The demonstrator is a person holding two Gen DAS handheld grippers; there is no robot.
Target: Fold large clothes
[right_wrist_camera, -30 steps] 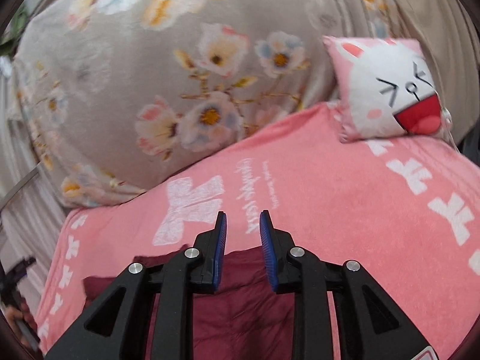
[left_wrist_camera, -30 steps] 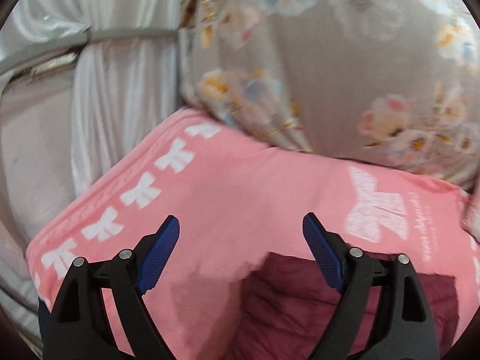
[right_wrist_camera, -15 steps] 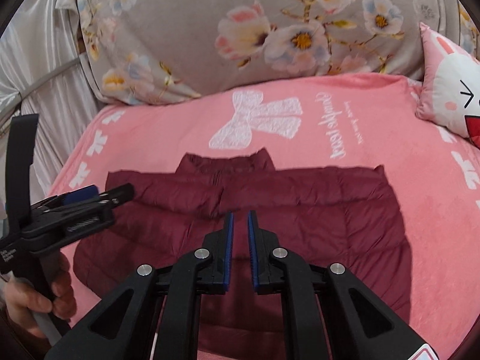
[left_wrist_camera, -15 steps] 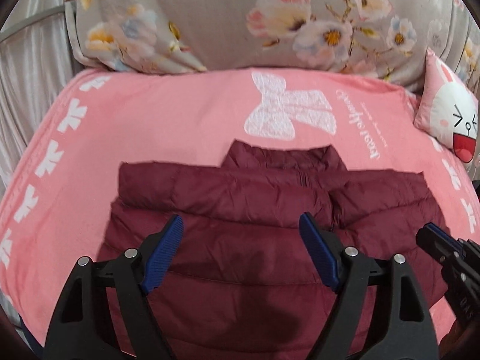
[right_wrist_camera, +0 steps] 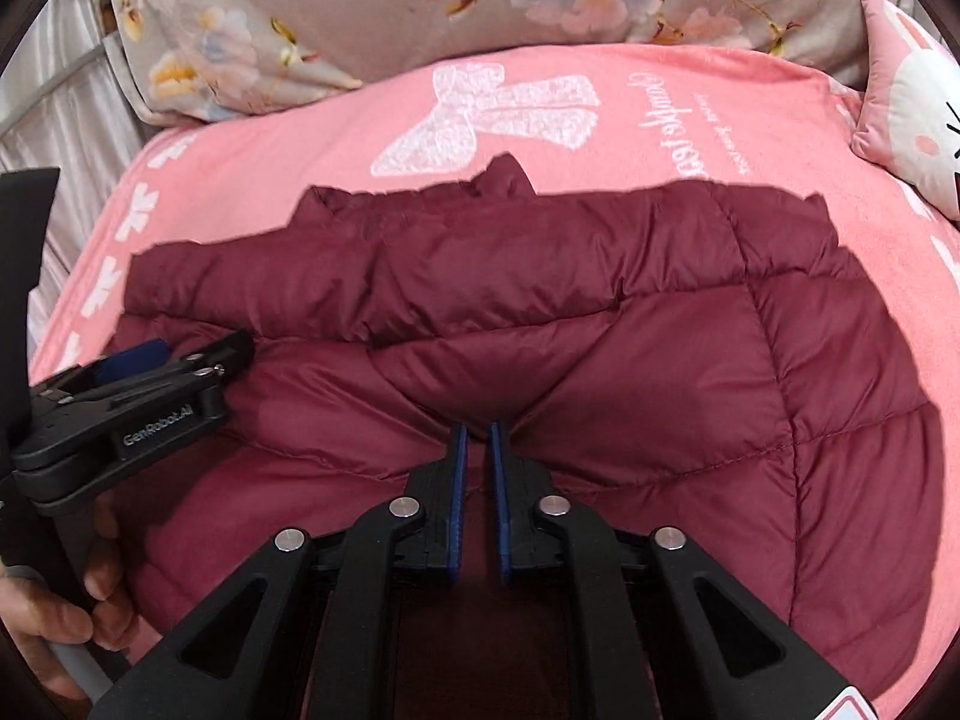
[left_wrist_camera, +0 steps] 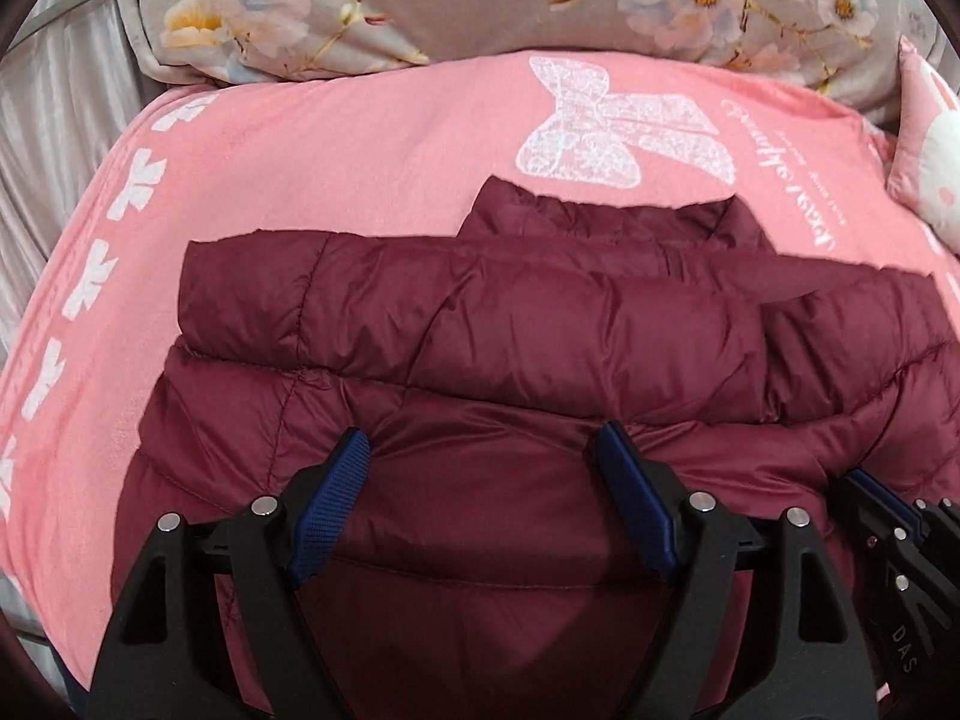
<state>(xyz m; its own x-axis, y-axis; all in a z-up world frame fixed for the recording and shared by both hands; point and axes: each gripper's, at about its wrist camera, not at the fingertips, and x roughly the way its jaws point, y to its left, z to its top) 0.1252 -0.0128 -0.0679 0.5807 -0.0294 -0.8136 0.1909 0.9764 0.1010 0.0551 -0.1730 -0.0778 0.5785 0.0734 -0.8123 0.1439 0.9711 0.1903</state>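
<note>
Maroon quilted puffer jacket [left_wrist_camera: 540, 324], sleeves folded across its body, collar toward a white bow print [left_wrist_camera: 618, 126] on the pink blanket [left_wrist_camera: 312, 162]. Left gripper [left_wrist_camera: 486, 504], marked "GenRobot.AI" in the right wrist view, jaws spread wide over the jacket, gripping nothing. Right gripper [right_wrist_camera: 475, 474], jaws nearly together with a narrow gap, above the jacket's middle; whether it pinches fabric cannot be told. Floral pillow [right_wrist_camera: 372, 6] and bunny cushion [right_wrist_camera: 912, 102] behind.

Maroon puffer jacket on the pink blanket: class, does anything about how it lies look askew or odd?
Nothing stands out. The maroon puffer jacket lies flat on the pink blanket, collar away from the camera and sleeves folded across the chest. No spill or damage shows.
</note>
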